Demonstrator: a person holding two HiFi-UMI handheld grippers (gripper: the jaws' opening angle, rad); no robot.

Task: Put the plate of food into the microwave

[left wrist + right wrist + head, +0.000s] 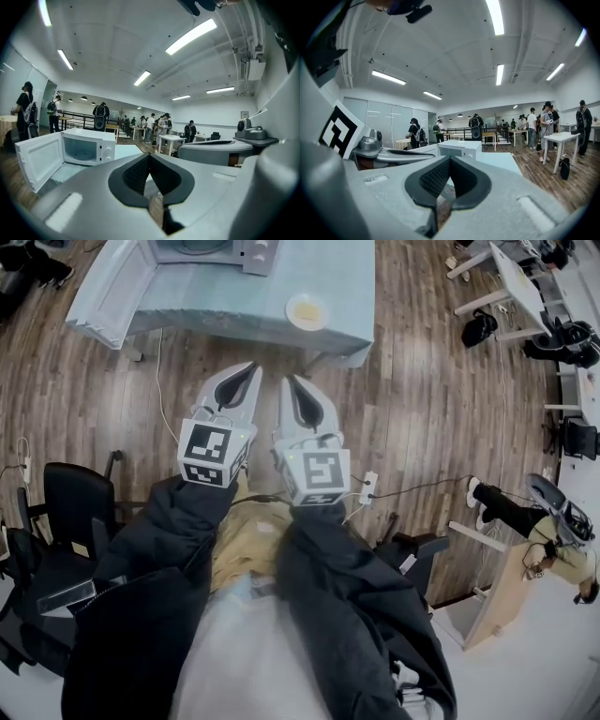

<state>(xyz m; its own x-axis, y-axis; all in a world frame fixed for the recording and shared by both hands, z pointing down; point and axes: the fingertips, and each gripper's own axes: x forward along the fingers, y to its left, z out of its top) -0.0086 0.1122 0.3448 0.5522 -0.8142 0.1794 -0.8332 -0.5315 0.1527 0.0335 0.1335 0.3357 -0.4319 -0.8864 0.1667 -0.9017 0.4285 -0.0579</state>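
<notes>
- Seen from the head view, a person in dark sleeves [159, 559] holds two tools side by side over a wooden floor [422, 409], both pointing towards a desk [216, 306] draped in pale blue cloth.
- The left tool [247, 374] has its jaws pressed together with nothing between them; the left gripper view shows the black pads [140, 171] meeting in a closed V.
- The right tool [292, 387] is likewise pressed together and empty, its pads [461, 176] meeting at the tip in the right gripper view.
- Both tools are well apart from the desk, short of its near edge.
- The plate of food [307, 311], white with something yellow on it, sits near the desk's near right corner, just inside the near edge.
- The white microwave [225, 251] stands at the desk's far edge, partly cut off by the top of the picture.
- Its door [111, 292] is swung wide open to the left; the left gripper view shows the cavity [80, 149] open.
- A black chair [80, 502] stands on the floor at the person's left.
</notes>
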